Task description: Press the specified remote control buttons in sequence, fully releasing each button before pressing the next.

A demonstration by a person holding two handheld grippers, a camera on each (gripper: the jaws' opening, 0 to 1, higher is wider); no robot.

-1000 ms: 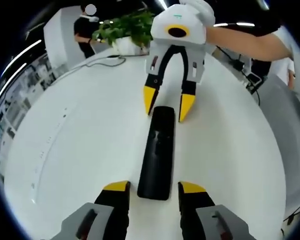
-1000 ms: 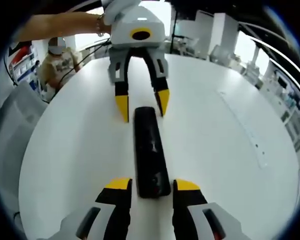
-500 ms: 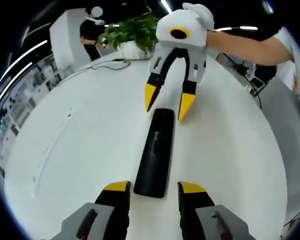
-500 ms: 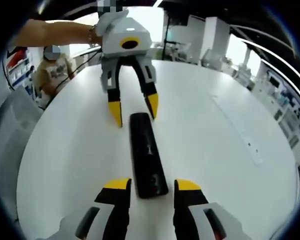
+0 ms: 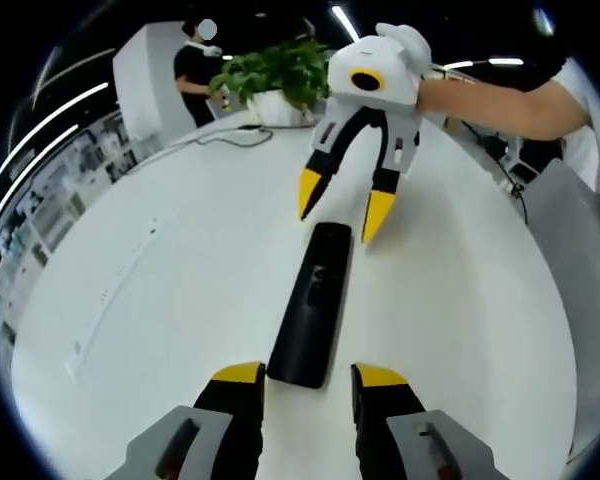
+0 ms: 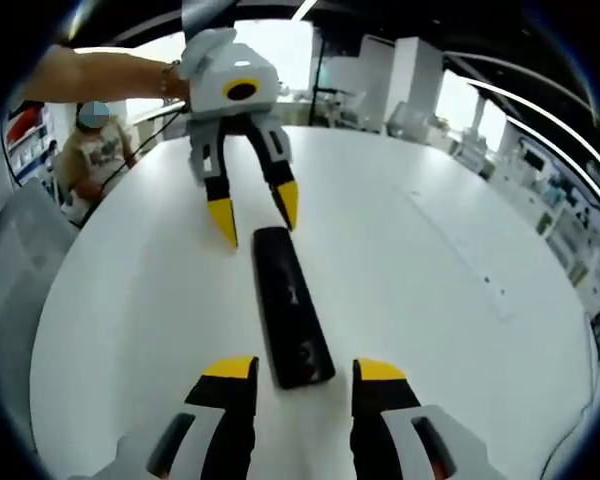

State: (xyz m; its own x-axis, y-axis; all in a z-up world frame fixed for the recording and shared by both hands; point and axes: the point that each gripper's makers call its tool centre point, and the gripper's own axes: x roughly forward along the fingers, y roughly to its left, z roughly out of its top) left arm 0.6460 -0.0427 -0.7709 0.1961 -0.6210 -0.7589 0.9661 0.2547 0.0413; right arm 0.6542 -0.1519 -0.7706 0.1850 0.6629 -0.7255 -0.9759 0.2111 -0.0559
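Black remote control (image 5: 313, 303): lies flat on the white table (image 5: 160, 300), lengthwise between the two grippers; in the left gripper view it runs from about 6 o'clock up toward 12 o'clock.
Same remote, right gripper view (image 6: 289, 306): near end sits just above the gap between that view's own jaws, far end points toward 11 o'clock.
Left gripper (image 5: 307, 381): yellow-tipped jaws spread wide at 6 o'clock, nothing between them; the remote's near end is just beyond the tips, contact cannot be told.
Left gripper from the far side (image 6: 253, 215): at 11 o'clock in the right gripper view, tips parted, just beyond the remote's far end.
Right gripper (image 6: 305, 373): jaws wide apart at 6 o'clock, holding nothing, close to the remote's end.
Right gripper from the far side (image 5: 344, 203): at 12 o'clock in the left gripper view, jaws parted, tips straddling the remote's far end.
Potted plant (image 5: 275, 70): at the table's far edge, 11 o'clock.
Cable (image 5: 235, 134): on the table near the plant.
Bystanders: one standing (image 5: 195, 70) beyond the plant, one seated (image 6: 90, 150) at 10 o'clock.
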